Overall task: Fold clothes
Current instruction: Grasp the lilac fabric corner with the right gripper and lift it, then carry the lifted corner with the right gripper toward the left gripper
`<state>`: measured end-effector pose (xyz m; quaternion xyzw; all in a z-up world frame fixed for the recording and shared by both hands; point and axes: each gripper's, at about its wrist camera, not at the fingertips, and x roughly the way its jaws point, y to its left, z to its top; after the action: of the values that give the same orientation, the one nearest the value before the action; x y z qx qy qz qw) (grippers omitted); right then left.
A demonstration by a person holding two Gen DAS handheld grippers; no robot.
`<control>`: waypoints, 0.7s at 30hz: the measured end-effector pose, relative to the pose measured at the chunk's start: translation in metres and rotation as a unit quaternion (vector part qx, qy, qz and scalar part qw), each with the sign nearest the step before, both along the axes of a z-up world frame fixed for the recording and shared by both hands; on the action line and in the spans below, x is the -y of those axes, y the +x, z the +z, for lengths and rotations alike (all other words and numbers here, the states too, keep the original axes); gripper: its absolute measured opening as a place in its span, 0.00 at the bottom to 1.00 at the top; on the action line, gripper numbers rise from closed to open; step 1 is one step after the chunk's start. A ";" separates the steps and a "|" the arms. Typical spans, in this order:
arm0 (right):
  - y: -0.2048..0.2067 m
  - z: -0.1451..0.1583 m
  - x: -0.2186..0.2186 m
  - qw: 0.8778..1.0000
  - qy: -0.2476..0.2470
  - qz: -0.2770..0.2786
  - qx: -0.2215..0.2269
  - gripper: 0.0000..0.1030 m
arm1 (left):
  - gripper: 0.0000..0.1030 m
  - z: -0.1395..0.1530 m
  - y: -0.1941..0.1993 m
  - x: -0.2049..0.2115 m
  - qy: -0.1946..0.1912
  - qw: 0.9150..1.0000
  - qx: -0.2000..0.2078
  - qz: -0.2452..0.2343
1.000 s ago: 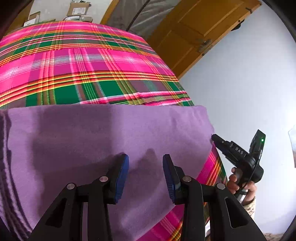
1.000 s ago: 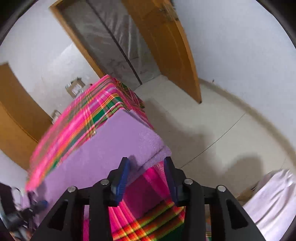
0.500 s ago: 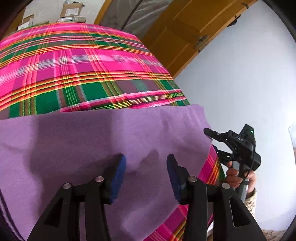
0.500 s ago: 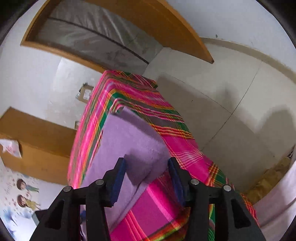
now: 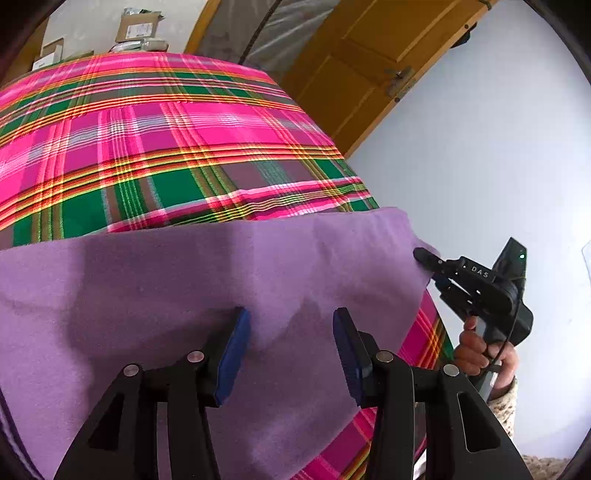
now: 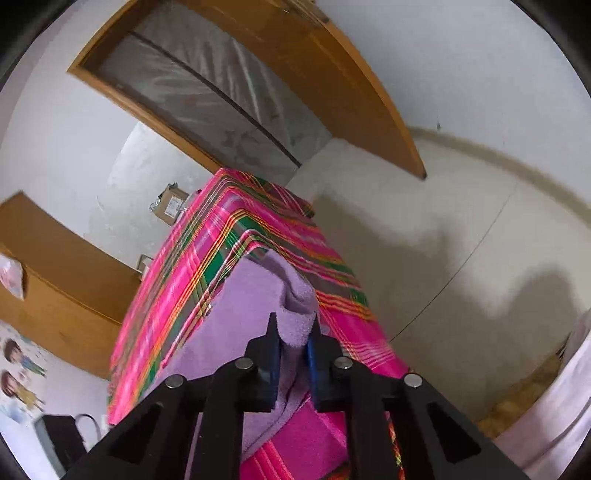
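Note:
A purple garment lies flat on the pink and green plaid cloth that covers the table. My left gripper is open just above the garment's near part, its blue pads apart. My right gripper is shut on the purple garment at its right edge, with a bunched fold of fabric between the pads. In the left wrist view the right gripper shows at the garment's right edge, held by a hand.
Cardboard boxes stand beyond the table's far end. A wooden door and a plastic-covered doorway are behind. The table's right edge drops to a pale floor. A white cloth lies at lower right.
My right gripper has swung in to the garment's right edge and closed on it. My left gripper has stayed open over the garment and shifted only slightly.

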<state>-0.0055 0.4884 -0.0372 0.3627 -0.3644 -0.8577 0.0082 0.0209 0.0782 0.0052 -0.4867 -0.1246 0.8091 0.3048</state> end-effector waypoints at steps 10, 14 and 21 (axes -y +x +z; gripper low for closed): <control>0.010 0.043 0.041 0.991 0.109 0.031 -0.066 0.08 | 0.47 0.000 0.001 -0.005 0.009 1.000 0.007 -0.011; 0.017 0.060 0.062 0.985 0.140 0.049 -0.087 0.08 | 0.47 0.000 0.002 -0.002 0.017 1.000 0.012 -0.015; 0.028 0.089 0.098 0.973 0.165 0.090 -0.132 0.08 | 0.47 -0.001 0.005 0.004 0.030 0.999 0.020 -0.020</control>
<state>0.0226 0.3903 0.0520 0.2736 -0.1794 -0.9421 0.0733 0.0261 0.0739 0.0038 -0.4961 -0.1449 0.7888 0.3327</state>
